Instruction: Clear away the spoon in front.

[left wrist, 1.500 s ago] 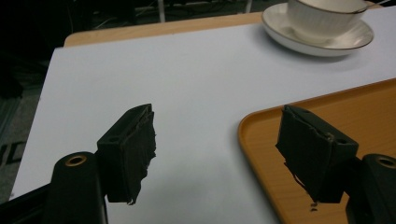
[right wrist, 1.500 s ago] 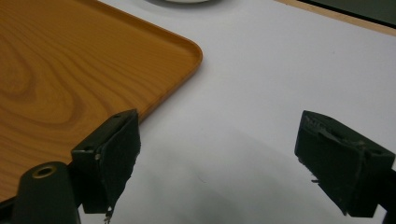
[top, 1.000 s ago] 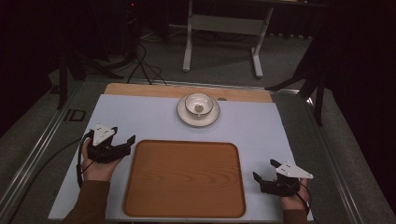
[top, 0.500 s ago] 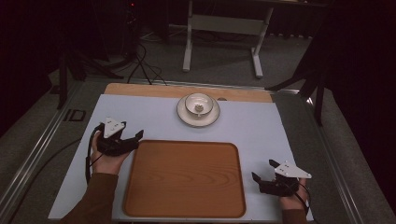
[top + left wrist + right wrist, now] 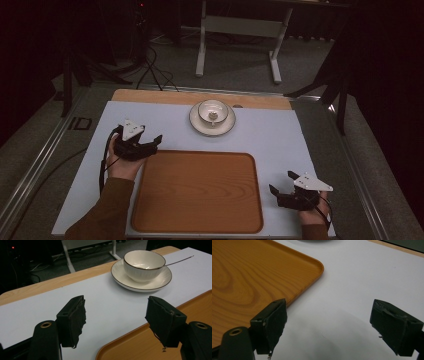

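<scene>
Left gripper (image 5: 150,143), jaws spread and empty, is held at the wooden tray's (image 5: 200,192) far left corner; right gripper (image 5: 281,186), likewise released, is held beside its right edge. Bowl (image 5: 212,113) and saucer (image 5: 196,123) are seen beyond on the table (image 5: 280,140).

Wood-grain orange tray (image 5: 198,192), white brown-rimmed cup (image 5: 144,264) and saucer (image 5: 140,280)

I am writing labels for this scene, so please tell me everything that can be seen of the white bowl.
The bowl is round, cream-white and glossy, like ceramic, with faint vertical ribs on its wall and a thin dark line along its rim. It stands upright in the middle of a matching saucer, at the far side of the table beyond the wooden tray. A thin handle, probably of a spoon, leans on its rim and sticks out. A small item lies inside; what it is cannot be told. No gripper touches it.
</scene>
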The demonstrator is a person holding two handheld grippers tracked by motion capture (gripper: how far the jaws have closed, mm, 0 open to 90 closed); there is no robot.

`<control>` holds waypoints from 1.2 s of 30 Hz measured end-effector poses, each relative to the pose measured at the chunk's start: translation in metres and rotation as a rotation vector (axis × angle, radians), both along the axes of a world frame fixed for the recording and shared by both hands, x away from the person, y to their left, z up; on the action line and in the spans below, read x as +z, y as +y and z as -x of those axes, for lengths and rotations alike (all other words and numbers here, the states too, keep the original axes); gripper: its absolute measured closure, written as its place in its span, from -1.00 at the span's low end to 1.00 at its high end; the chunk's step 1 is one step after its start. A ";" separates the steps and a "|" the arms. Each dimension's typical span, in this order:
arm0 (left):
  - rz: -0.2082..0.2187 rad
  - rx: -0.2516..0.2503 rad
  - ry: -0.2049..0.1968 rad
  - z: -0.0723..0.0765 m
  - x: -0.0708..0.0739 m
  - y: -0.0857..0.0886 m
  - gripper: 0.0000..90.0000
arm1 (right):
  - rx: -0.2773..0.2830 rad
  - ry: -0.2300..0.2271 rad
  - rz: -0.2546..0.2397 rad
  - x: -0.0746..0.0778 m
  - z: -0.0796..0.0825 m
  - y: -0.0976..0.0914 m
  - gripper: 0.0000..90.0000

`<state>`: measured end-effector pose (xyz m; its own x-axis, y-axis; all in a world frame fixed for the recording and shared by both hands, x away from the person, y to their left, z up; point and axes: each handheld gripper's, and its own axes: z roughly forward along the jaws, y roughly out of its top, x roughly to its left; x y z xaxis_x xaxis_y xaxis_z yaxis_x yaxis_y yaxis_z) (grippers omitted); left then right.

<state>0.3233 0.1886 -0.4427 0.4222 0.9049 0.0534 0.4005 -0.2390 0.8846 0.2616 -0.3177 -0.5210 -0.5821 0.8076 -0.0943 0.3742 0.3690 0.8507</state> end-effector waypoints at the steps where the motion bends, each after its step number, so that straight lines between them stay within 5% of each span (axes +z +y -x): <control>1: -0.001 -0.005 -0.002 -0.001 0.000 -0.002 -0.30 | 0.000 0.000 0.000 0.000 0.000 0.000 -0.69; 36: -0.023 -0.119 -0.035 -0.026 0.017 -0.046 -0.26 | -0.002 -0.003 0.003 0.000 0.000 -0.001 -0.69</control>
